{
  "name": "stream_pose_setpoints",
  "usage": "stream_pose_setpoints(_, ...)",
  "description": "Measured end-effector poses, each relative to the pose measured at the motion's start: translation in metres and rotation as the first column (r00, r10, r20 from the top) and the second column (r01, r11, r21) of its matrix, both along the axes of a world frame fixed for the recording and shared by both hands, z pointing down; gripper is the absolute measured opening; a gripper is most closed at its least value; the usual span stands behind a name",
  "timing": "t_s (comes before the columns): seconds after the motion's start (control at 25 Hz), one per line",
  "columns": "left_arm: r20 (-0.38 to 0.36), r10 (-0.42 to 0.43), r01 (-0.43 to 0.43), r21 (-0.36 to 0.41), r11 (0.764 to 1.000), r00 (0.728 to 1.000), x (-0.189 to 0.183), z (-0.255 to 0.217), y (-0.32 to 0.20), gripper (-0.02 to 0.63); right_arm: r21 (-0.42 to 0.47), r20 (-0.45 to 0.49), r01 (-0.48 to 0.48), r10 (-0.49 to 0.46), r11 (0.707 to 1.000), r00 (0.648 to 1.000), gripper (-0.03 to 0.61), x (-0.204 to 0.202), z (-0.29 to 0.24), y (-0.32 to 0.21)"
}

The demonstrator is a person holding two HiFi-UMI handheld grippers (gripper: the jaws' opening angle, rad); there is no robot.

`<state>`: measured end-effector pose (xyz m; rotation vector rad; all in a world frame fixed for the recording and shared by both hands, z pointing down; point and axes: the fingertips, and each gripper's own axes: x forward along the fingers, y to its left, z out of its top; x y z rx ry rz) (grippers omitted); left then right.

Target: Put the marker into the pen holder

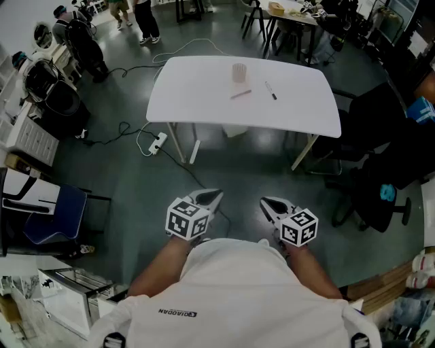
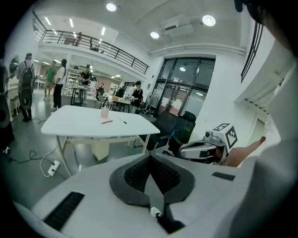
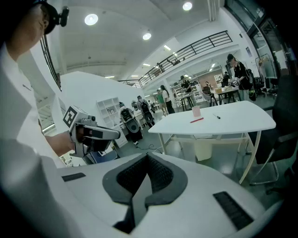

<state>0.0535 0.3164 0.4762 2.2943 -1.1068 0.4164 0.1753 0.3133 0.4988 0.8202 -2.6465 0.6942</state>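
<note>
A white table [image 1: 204,102] stands a few steps ahead. On it are a pale pink pen holder [image 1: 239,72], a red marker [image 1: 240,94] lying just in front of it, and a black marker [image 1: 270,90] to the right. Both grippers are held low near my body, far from the table. My left gripper [image 1: 213,195] and right gripper [image 1: 267,202] are shut and hold nothing. The left gripper view shows the pen holder [image 2: 105,112] and red marker [image 2: 107,122] far off. In the right gripper view the pen holder [image 3: 196,111] and red marker [image 3: 196,120] are also distant.
A power strip [image 1: 158,143] and cables lie on the floor left of the table. Black office chairs [image 1: 380,136] stand at the right, and a blue chair [image 1: 54,214] at the left. People [image 1: 146,20] and more furniture are at the back.
</note>
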Motion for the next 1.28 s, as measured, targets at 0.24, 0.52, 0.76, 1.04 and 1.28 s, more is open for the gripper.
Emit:
stream_pose_setpoints(0.24, -0.002, 0.008, -0.008, 0.021, 1.000, 1.000, -0.005, -0.008, 0.000, 0.026, -0.013, 0.017, 0.009, -0.009, 1.000, 1.000, 0.018, -0.006, -0.006, 0.001)
stream_pose_setpoints(0.52, -0.027, -0.005, 0.006, 0.024, 1.000, 1.000, -0.017, -0.010, 0.001, 0.026, -0.001, -0.007, 0.004, -0.004, 1.000, 1.000, 0.018, -0.014, -0.017, 0.000)
stream_pose_setpoints(0.76, 0.008, 0.041, -0.041, -0.016, 0.999, 0.999, -0.038, 0.005, 0.005, 0.026, -0.033, 0.008, -0.072, 0.073, 0.997, 0.997, 0.018, -0.029, -0.014, 0.000)
stream_pose_setpoints(1.04, 0.020, 0.052, -0.051, -0.020, 0.998, 0.998, -0.081, 0.008, 0.012, 0.026, -0.044, -0.003, -0.103, 0.103, 0.994, 0.995, 0.018, -0.059, -0.007, 0.018)
stream_pose_setpoints(1.28, 0.016, 0.112, -0.112, -0.033, 0.993, 0.994, -0.107, 0.019, 0.030, 0.026, -0.028, -0.012, -0.157, 0.157, 0.987, 0.988, 0.018, -0.085, -0.006, 0.023)
